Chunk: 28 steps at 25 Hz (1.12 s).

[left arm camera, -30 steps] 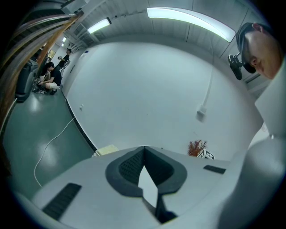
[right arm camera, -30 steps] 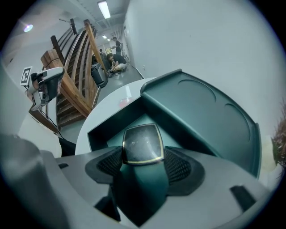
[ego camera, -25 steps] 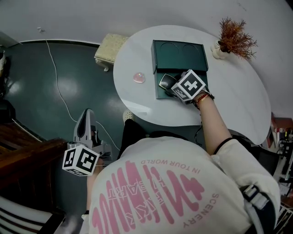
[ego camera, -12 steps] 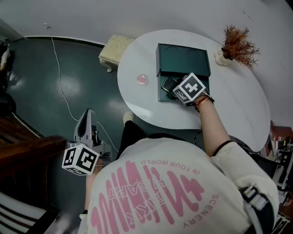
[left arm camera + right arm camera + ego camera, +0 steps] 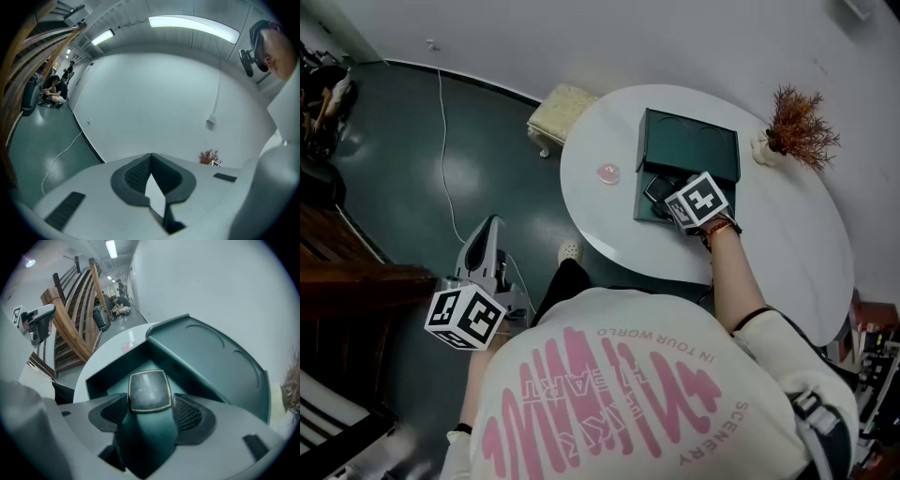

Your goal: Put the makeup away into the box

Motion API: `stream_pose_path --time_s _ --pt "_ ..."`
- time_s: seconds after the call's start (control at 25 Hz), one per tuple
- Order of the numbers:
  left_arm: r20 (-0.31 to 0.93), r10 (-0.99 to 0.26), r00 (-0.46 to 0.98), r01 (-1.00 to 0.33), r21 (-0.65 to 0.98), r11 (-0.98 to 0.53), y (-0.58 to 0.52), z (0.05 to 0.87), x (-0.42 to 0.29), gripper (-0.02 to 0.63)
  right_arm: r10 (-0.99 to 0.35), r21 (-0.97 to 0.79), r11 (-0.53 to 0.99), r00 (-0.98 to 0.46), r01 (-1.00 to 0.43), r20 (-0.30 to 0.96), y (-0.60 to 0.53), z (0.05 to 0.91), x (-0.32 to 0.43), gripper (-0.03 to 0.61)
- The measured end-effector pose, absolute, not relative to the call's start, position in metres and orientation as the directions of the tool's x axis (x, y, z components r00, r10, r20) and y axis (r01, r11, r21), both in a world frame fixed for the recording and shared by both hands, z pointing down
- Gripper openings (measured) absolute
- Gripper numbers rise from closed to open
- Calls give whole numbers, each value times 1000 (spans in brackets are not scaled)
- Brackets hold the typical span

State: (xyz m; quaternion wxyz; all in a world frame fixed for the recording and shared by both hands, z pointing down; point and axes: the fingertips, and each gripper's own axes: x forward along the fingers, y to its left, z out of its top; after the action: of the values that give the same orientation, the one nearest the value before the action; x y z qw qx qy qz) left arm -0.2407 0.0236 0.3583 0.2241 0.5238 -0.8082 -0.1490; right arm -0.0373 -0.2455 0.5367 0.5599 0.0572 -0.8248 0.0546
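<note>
A dark green box (image 5: pixel 649 208) lies open on the round white table (image 5: pixel 787 234), its lid (image 5: pixel 689 148) folded back. My right gripper (image 5: pixel 664 195) hovers over the box's open tray, shut on a green makeup bottle (image 5: pixel 660 187) with a dark square cap. In the right gripper view the bottle (image 5: pixel 149 397) sits between the pads (image 5: pixel 190 414), with the box tray (image 5: pixel 110 380) just beyond. A small pink makeup item (image 5: pixel 607 173) rests on the table left of the box. My left gripper (image 5: pixel 483 246) hangs low over the floor, left of the person, shut and empty (image 5: pixel 151 164).
A dried plant in a small vase (image 5: pixel 797 122) stands at the table's far right. A padded stool (image 5: pixel 562 108) sits on the floor beside the table, and a white cable (image 5: pixel 445 141) runs across the green floor. A wooden staircase (image 5: pixel 70 319) rises at the left.
The head view has swung, so the table sits further right and lower. My right gripper still holds the bottle over the box tray. The left gripper has barely moved.
</note>
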Motion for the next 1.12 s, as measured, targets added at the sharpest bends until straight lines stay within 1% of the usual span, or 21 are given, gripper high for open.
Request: stream_pose_path --time_s 0.16,0.44,0.6,0.72,0.88,1.12 --pt "187 -905 -381 -781 458 424 39 347 -234 2 -53 -28 983 -420 -183 906 -248 519 -33 331" --pt "202 -884 -422 -767 441 467 70 341 -217 2 -86 -77 971 -629 -228 773 -250 457 -40 331" --pt "218 -873 -436 -753 443 487 80 339 -216 2 -71 -86 978 -693 -188 718 -235 427 -59 331" --pt "226 -878 -423 -753 450 479 77 341 -221 2 -41 -78 987 -699 -138 714 -216 422 -78 328" --pt "214 -898 -385 -767 468 440 57 345 -238 2 -21 -51 995 -672 -87 740 -200 429 -101 327" --pt "212 -926 -313 -785 491 378 29 354 -296 2 -25 -34 996 -603 -86 797 -191 449 -142 322"
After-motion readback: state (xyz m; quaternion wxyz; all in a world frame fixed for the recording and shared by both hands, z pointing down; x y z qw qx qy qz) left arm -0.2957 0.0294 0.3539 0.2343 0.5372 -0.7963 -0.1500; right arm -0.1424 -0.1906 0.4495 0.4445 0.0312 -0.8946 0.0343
